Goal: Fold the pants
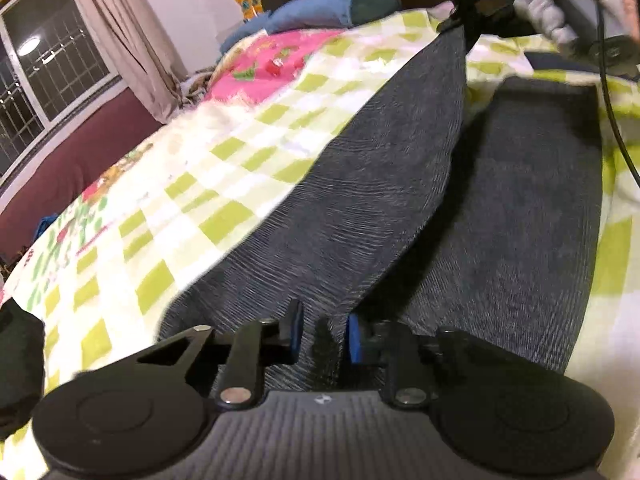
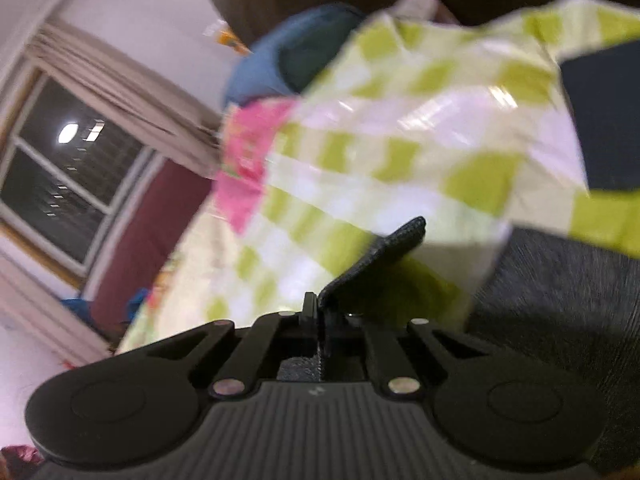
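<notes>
the dark grey ribbed knit pants (image 1: 400, 184) lie on the green-checked bedspread (image 1: 168, 208), one leg lifted. left gripper (image 1: 320, 336) and right gripper (image 2: 318, 312) both pinch its fabric (jaws closed). next: carry it across onto the other leg.

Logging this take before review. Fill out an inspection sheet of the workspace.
Surface: bed with checked green-and-white bedspread.
Job's things: dark grey pants; one leg lifted, the other flat.
Clutter: blue pillow, dark folded cloth.
Grippers: left gripper shut on the pants; right gripper shut on the lifted leg's hem, held by a gloved hand.
Cables: black cable hanging from the right gripper.
Surroundings: window, curtain.
</notes>
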Action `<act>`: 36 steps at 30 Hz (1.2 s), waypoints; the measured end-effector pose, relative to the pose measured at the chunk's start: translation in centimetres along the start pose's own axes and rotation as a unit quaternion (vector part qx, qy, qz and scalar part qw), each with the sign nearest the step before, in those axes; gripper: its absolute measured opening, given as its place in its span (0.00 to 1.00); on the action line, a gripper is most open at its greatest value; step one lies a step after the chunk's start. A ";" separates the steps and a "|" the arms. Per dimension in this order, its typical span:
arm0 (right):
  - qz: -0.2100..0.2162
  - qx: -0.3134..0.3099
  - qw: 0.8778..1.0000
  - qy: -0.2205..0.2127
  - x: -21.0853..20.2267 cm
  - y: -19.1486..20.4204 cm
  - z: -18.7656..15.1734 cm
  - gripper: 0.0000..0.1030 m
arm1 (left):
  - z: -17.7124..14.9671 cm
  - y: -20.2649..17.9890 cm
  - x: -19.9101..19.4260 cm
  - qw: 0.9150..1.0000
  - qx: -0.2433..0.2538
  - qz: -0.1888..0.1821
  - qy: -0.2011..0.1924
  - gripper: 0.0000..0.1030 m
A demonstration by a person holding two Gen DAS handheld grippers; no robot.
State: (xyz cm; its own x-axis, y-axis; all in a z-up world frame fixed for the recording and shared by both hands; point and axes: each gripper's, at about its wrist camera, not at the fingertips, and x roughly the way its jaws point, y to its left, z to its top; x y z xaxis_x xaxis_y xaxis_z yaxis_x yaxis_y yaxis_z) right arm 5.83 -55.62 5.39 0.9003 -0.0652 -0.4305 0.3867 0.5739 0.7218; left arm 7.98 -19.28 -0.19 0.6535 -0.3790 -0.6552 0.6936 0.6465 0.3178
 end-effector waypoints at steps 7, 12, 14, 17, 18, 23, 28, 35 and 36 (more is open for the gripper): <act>0.035 -0.033 0.999 -0.024 -8.3 0.5 0.0 0.04 | 0.4 0.7 -5.0 0.998 -0.020 -0.035 -0.040 0.34; -0.088 0.002 0.996 0.029 -7.2 -7.3 -3.4 0.07 | -2.6 -3.1 -2.8 0.997 0.033 -0.067 0.022 0.34; -0.087 0.054 0.993 0.051 -6.5 -10.3 -4.8 0.08 | -3.4 -4.2 -2.6 0.996 0.057 -0.060 0.026 0.33; -0.054 0.096 0.993 0.036 -6.4 -11.6 -5.0 0.09 | -3.1 -3.9 -2.9 0.996 0.058 -0.066 0.028 0.32; -0.049 0.097 0.993 0.033 -6.2 -11.5 -4.8 0.11 | -2.9 -3.7 -2.8 0.996 0.055 -0.068 0.031 0.32; -0.052 0.102 0.993 0.025 -4.3 -10.6 -2.9 0.11 | -2.1 -3.7 -2.4 0.996 0.045 -0.065 0.034 0.32; 0.025 0.055 0.998 -0.024 -7.3 -6.0 -0.8 0.05 | -1.0 -3.0 -3.3 0.997 0.040 -0.066 0.013 0.32; 0.004 -0.003 0.999 -0.034 -9.3 -5.5 -1.6 0.05 | -1.5 -3.0 -3.3 0.996 0.027 -0.081 0.026 0.32; -0.033 0.012 0.999 -0.012 -8.2 -7.0 -1.9 0.05 | -1.7 -3.3 -3.0 0.996 0.028 -0.084 0.032 0.32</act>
State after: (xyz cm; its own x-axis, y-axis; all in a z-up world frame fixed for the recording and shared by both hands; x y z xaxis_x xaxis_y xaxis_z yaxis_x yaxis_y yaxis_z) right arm -4.67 -57.54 2.87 0.8767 -0.1219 -0.4653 0.4503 0.5483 0.7047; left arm 3.20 -19.09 -0.43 0.5074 -0.4351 -0.7438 0.8088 0.5382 0.2370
